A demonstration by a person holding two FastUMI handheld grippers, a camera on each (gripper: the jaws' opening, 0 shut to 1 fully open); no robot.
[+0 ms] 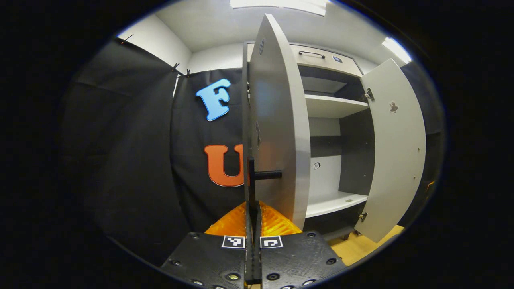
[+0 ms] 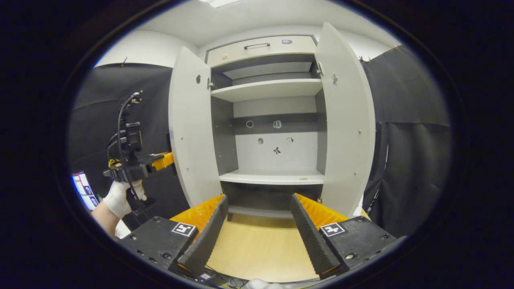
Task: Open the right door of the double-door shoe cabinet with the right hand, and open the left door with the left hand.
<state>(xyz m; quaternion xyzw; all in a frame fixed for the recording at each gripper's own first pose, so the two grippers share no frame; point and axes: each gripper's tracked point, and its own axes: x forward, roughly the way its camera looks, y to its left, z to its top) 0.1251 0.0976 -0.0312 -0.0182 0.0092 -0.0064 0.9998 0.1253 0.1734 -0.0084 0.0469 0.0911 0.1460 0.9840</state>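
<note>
Grey-white all round: shoe cabinet (image 2: pixel 275 176) standing with both doors swung out. From the right gripper view, faces the cabinet square on: left door (image 2: pixel 190 128) and right door (image 2: pixel 347 120) spread to either side, pale shelves (image 2: pixel 267 89) and a dark back wall between, a drawer (image 2: pixel 261 45) on top, wooden floor (image 2: pixel 261 249) below. Also takes in, off to the left, a gloved hand (image 2: pixel 120 198) holding the left gripper (image 2: pixel 162 160) up against the outer side of the left door, with a lit screen (image 2: pixel 82 190) beside the wrist. From the left gripper view, meets the left door (image 1: pixel 277 120) nearly edge-on and close up, with its thin dark handle (image 1: pixel 252 180) in plain sight and the right door (image 1: pixel 395 148) standing open beyond. Left gripper (image 1: pixel 253 208): fingers drawn almost together, clamped on that handle, which runs up from between them. Right gripper (image 2: pixel 259 224): fingers spread wide, gripping nothing, touching nothing, low in front of the open cabinet.
</note>
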